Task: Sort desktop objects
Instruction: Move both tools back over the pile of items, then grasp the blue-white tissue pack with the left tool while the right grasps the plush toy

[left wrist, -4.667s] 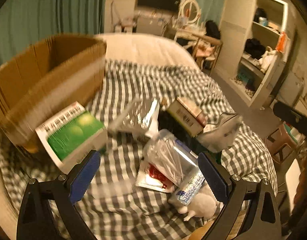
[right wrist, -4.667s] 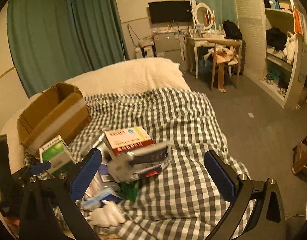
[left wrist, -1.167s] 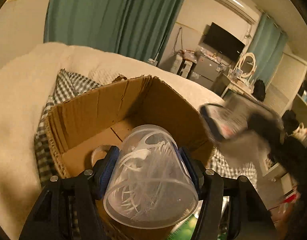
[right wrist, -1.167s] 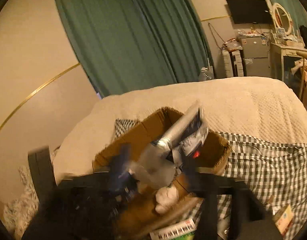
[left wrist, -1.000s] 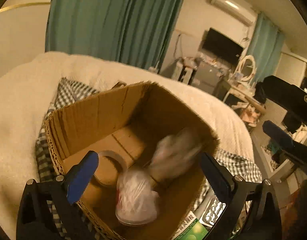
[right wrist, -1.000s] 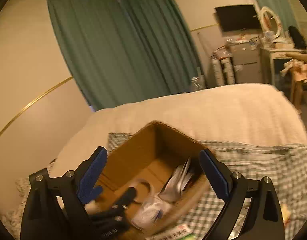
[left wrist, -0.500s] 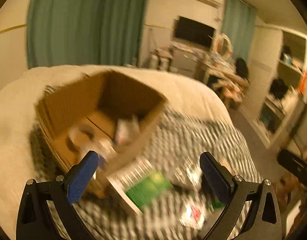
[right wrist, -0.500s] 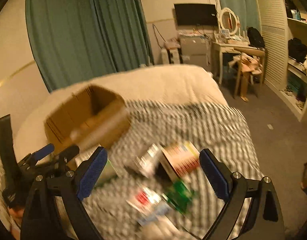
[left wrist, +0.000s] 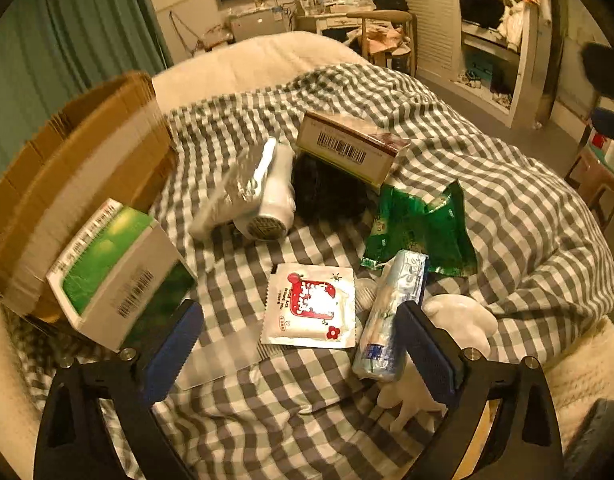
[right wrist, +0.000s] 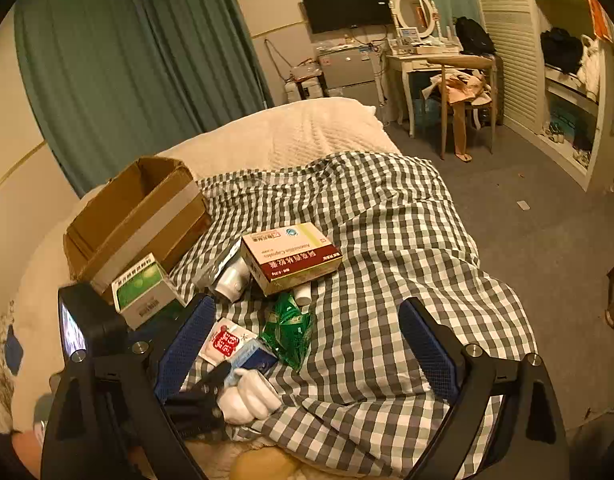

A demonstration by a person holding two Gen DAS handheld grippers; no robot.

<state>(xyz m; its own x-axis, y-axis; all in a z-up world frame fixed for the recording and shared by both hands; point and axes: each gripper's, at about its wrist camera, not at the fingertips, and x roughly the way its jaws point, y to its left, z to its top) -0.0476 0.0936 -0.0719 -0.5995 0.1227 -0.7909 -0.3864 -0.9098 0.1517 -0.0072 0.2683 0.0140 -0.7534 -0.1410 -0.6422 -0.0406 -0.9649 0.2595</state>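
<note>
Loose items lie on a checked blanket [left wrist: 487, 184]: a green-and-white box [left wrist: 115, 268], a red-and-white sachet [left wrist: 311, 306], a blue-white tube pack [left wrist: 391, 312], a green foil packet [left wrist: 423, 228], a white bottle under a silver pouch [left wrist: 263, 200] and a maroon-and-white medicine box [left wrist: 347, 146] [right wrist: 291, 256]. A cardboard box [left wrist: 67, 184] [right wrist: 135, 216] stands at the left. My left gripper [left wrist: 303, 344] hangs open and empty over the sachet. My right gripper [right wrist: 307, 344] is open and empty above the green packet [right wrist: 287, 328].
A white plush toy [left wrist: 459, 320] [right wrist: 247, 396] lies at the near blanket edge. The left gripper's body [right wrist: 91, 328] shows at the lower left of the right wrist view. Beyond the bed are green curtains, a desk with a chair [right wrist: 459, 92] and shelves [right wrist: 575, 68].
Both grippers let go of their loads into the cardboard box about a second ago. They have since swung back right and down over the pile on the blanket, both open.
</note>
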